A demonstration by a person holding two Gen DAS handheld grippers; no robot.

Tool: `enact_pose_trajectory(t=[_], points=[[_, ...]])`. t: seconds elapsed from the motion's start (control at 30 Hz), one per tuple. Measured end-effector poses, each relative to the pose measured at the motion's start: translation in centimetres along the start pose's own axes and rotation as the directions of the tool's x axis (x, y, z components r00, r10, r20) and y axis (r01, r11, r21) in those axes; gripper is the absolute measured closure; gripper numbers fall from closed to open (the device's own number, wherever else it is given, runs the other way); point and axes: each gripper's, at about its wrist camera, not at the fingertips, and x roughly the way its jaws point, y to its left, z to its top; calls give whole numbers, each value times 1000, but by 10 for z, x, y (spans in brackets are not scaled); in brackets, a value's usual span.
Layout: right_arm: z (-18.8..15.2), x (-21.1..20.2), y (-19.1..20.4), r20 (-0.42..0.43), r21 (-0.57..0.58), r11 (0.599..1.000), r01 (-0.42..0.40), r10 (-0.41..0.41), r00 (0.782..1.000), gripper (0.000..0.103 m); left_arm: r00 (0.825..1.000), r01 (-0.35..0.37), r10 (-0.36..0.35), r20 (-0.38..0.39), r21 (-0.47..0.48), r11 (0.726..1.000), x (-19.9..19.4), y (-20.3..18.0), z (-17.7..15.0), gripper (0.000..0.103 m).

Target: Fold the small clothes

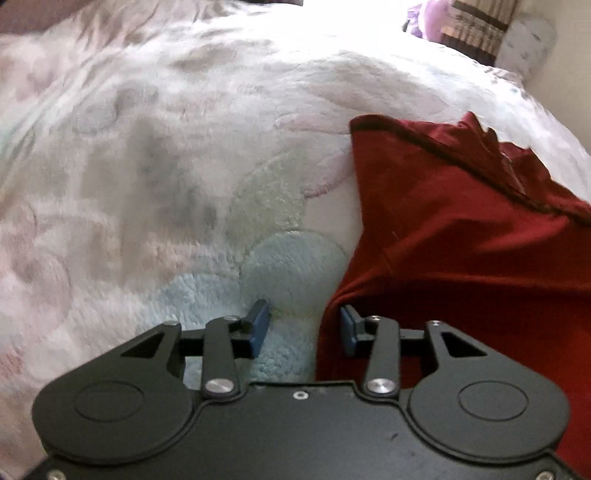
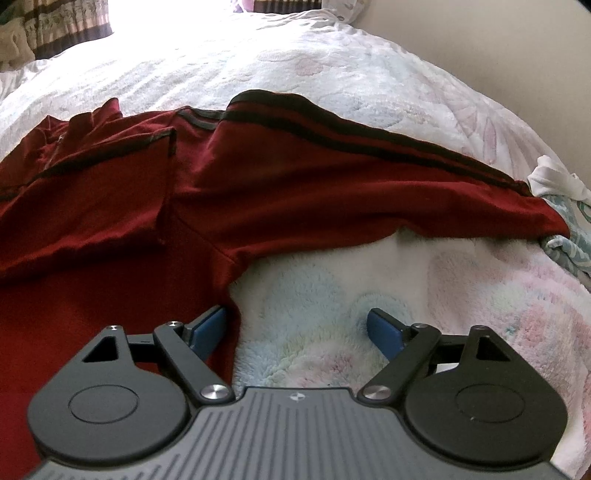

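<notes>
One dark-red garment [image 2: 295, 192] w/ black stripes lies spread across the bed's fleece blanket [image 2: 332, 332], toward its near edge. Left gripper [image 1: 304, 328] and right gripper [image 2: 297, 330] both spread, empty, each straddling a garment side edge. Risk: closing may pinch blanket pile w/ fabric, dragging both. Count: 1 garment, 2 grippers, 1 bundle of other cloth [image 2: 561, 221] at right edge.

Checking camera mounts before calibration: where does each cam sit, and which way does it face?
Left wrist: rides the left gripper, facing forward and down over the fleece blanket; the red garment lies to its right; both open fingers show.
Right wrist: rides the right gripper, facing up the bed; the garment fills its left, white and patterned cloth at far right; fingers open.
Shared: the garment, blanket, curtain.
</notes>
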Motion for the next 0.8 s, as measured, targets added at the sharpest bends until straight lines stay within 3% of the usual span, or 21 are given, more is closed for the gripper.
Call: enact_pose_trajectory(t=[0.2,0.3,0.4,0.47,0.53,0.57,0.6,0.63,0.8], points=[[1,1,0,-3,1,1000,1,-1,1000,3,997,-19,15,73,44,999,-51,-11,8,55],[0,0,1,0,-4,1000,4,-4,1000,3,998,-52,48,47,95,994,-65,-21,5,54],[0,1,2,1,-2,1000,4,-4,1000,3,999,-29,25,31,163,986,-78,-34,-8,53],[0,1,1,0,0,1000,5,-5,1000,2,994,-106,107,8,225,969,-69,-36,-19,52],[0,1,1,-2,2,1000,8,-8,1000,0,963,-239,262,-62,252,938,-43,-32,-27,52],[0,2,1,-2,4,1000,11,-11,1000,0,942,-281,318,-111,259,924,-30,-27,-31,51],[0,2,1,-2,4,1000,12,-12,1000,0,934,-291,330,-133,248,924,-25,-21,-35,49],[0,2,0,-2,4,1000,11,-11,1000,0,946,-277,305,-111,211,937,-29,-16,-37,50],[7,-3,-15,12,33,998,-46,46,999,3,969,-224,236,-79,133,965,-63,-13,-40,51]])
